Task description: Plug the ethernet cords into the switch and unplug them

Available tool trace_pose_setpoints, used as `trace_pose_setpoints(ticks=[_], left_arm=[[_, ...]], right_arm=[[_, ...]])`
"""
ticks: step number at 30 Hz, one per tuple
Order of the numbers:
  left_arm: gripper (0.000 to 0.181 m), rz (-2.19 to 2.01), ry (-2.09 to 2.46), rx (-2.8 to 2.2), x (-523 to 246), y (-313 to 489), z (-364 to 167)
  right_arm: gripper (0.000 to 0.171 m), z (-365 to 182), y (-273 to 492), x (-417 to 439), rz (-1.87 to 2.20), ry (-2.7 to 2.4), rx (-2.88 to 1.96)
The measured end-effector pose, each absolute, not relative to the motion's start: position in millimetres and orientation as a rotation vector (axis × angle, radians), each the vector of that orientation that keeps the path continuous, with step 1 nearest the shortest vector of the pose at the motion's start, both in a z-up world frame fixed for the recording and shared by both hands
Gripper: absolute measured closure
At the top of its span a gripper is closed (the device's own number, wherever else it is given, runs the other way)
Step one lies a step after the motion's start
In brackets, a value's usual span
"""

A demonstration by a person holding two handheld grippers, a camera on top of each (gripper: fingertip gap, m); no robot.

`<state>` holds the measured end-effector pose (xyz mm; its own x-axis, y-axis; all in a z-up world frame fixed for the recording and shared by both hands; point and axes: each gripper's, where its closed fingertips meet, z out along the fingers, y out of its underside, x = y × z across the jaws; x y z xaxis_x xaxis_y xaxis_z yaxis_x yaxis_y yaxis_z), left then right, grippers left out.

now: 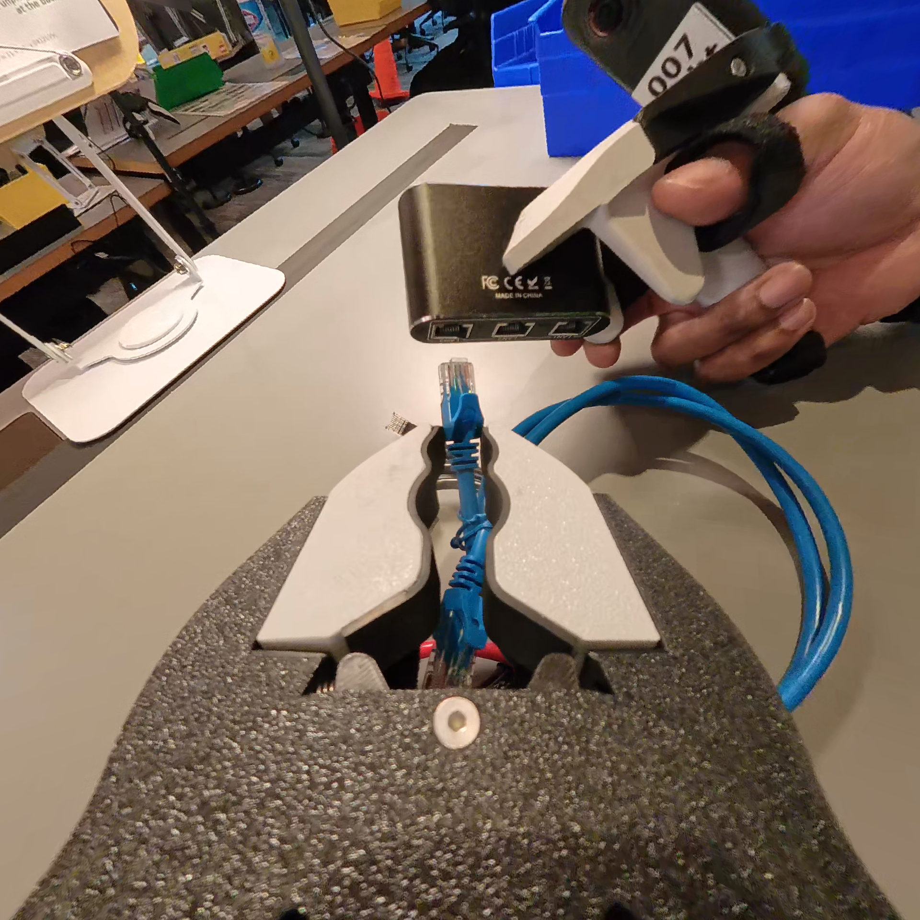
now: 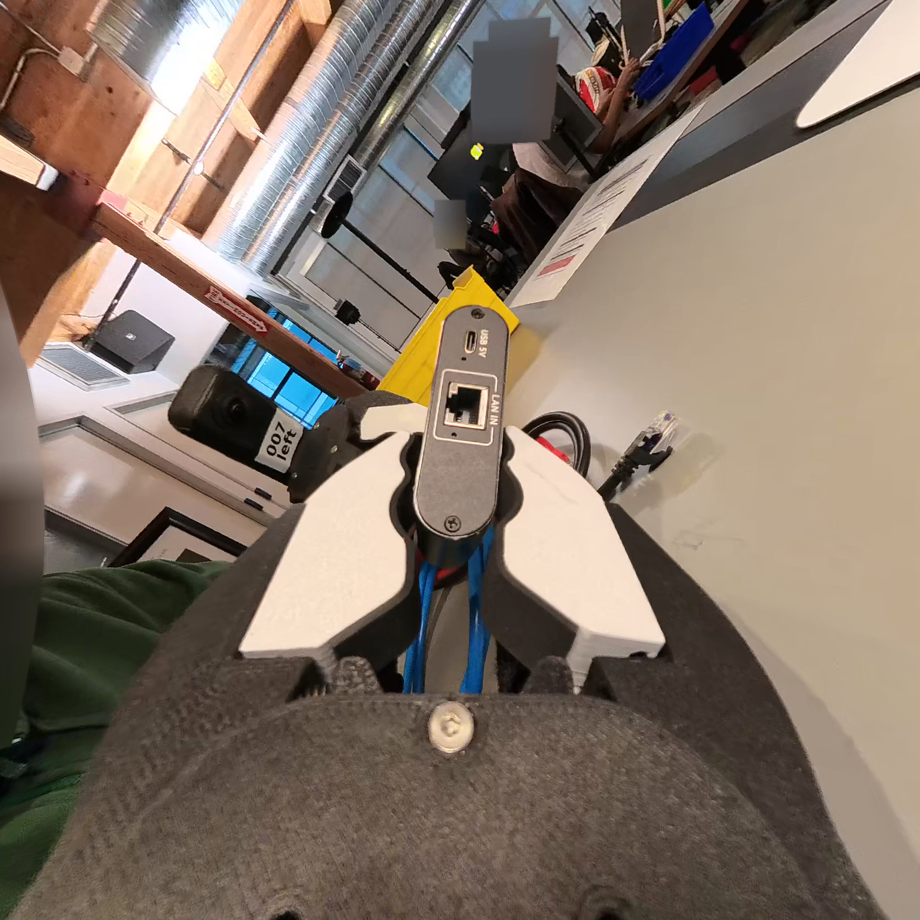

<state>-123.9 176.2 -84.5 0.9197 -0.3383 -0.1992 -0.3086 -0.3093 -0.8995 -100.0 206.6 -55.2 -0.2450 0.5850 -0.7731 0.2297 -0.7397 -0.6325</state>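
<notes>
Blue cord's (image 1: 776, 503) far loop cut off behind the left claw (image 1: 460, 438).

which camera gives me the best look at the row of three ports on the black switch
The left wrist view. There the switch turns its three-port edge toward the camera, empty, just beyond the blue cord's plug. The right wrist view shows only the switch's opposite end, with one network port; the three ports are hidden.

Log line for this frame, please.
left gripper: shut on blue cord | right gripper: shut on switch, off table | plug short of three-port face | all ports empty
</notes>
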Motion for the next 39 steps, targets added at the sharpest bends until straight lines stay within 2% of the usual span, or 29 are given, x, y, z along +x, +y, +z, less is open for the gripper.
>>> trace_pose_setpoints(ticks=[26, 35, 39], left_arm=[[0.167, -0.076, 0.565, -1.942, -117, 171, -92], [0.167, -0.079, 0.604, -1.928, -111, 170, -92], [0.167, -0.065, 0.618, -1.928, -110, 170, -93]], right_arm=[[0.143, -87, 178, -93, 1.86, -1.43, -1.806], [0.135, -76, 190, -92, 1.666, -1.451, -1.65], [0.137, -75, 198, -93, 1.553, -1.433, -1.61]])
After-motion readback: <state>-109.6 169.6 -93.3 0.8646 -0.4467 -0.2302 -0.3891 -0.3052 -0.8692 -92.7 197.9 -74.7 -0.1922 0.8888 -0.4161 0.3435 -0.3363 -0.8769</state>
